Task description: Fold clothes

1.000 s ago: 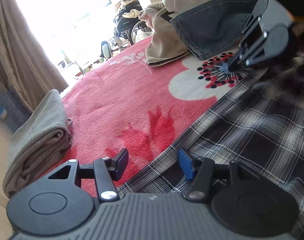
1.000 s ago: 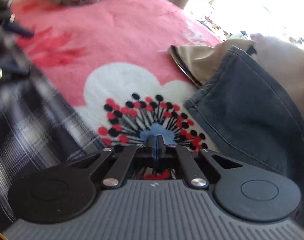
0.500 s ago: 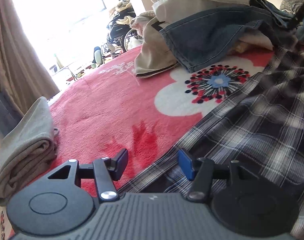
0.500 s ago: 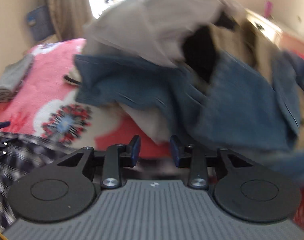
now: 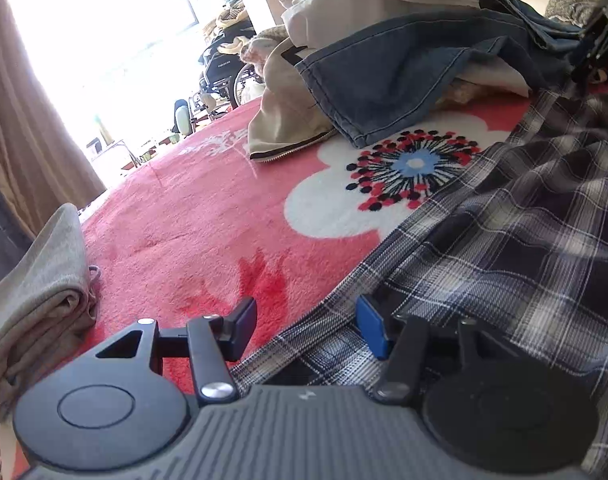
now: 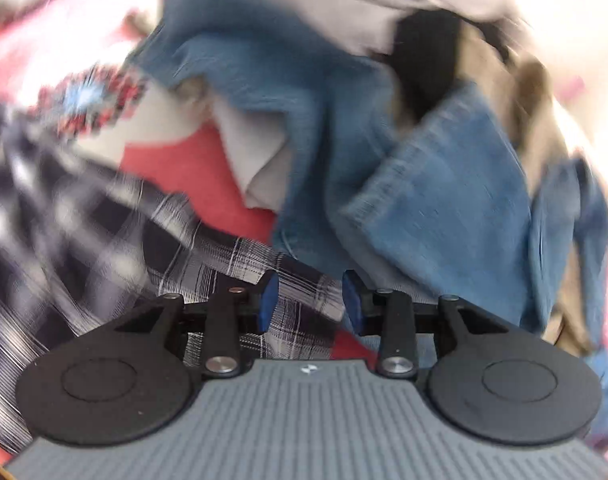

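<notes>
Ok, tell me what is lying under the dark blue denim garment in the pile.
Under the dark blue denim garment, a white cloth and a beige zippered garment show, resting on the red floral blanket. Anything deeper is covered.

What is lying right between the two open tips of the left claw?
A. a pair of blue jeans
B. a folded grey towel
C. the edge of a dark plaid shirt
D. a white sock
C: in the left wrist view the left claw is open, and the hem of the plaid shirt runs between its tips; the jeans lie far back in the pile and the folded grey cloth off to the side.
</notes>
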`<state>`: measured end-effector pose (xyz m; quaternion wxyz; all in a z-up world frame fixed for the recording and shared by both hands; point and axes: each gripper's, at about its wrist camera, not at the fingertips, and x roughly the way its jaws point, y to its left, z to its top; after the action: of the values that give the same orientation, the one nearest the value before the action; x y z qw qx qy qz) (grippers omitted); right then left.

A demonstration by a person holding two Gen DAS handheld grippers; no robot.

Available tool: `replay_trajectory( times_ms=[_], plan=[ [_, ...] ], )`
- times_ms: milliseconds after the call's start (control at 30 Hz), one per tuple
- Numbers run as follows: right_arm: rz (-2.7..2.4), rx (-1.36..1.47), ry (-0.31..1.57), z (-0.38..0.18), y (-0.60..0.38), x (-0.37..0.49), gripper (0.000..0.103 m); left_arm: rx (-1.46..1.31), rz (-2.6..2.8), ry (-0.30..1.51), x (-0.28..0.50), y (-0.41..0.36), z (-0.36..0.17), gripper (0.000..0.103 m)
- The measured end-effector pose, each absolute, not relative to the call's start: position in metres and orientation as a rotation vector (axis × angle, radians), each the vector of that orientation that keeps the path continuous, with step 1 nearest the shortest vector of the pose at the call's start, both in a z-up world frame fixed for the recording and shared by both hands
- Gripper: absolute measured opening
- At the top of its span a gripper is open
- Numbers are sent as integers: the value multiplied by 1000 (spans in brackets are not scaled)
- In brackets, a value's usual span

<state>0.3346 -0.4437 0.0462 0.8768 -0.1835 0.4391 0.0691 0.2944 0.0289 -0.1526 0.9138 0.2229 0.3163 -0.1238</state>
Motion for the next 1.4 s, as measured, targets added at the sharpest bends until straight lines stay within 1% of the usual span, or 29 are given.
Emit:
replay_trajectory(
  times_ms=[33, 267, 333, 633, 667, 700, 733, 800, 967, 1133, 1400],
  plan=[
    [119, -339, 917, 44, -450, 333, 42, 453, -254, 652, 295, 29, -153, 56],
    [18, -94, 906, 22, -472, 350, 42, 470, -253, 643, 293, 26, -154, 53],
    [17, -69, 911, 18, -471, 352, 40, 479, -250, 640, 292, 24, -155, 51],
    [27, -37, 916, 6, -453, 355, 40, 466, -245, 633, 292, 25, -157, 51],
    [14, -65, 904, 8, -448, 354, 38, 470, -242, 629, 291, 24, -157, 51],
    [1, -94, 891, 10, -443, 354, 24, 474, -240, 625, 290, 24, -158, 51],
    [-12, -122, 879, 12, -438, 354, 13, 479, -237, 621, 290, 23, -158, 51],
    [-38, -178, 853, 16, -428, 353, 4, 494, -230, 612, 288, 21, -159, 51],
    [-112, -348, 744, 31, -405, 348, 2, 575, -206, 579, 285, 10, -161, 52],
    [-161, -452, 673, 36, -400, 347, 2, 678, -174, 543, 286, -4, -164, 53],
    [-215, -508, 666, 19, -408, 362, 2, 718, -134, 531, 300, -12, -169, 52]
  ],
)
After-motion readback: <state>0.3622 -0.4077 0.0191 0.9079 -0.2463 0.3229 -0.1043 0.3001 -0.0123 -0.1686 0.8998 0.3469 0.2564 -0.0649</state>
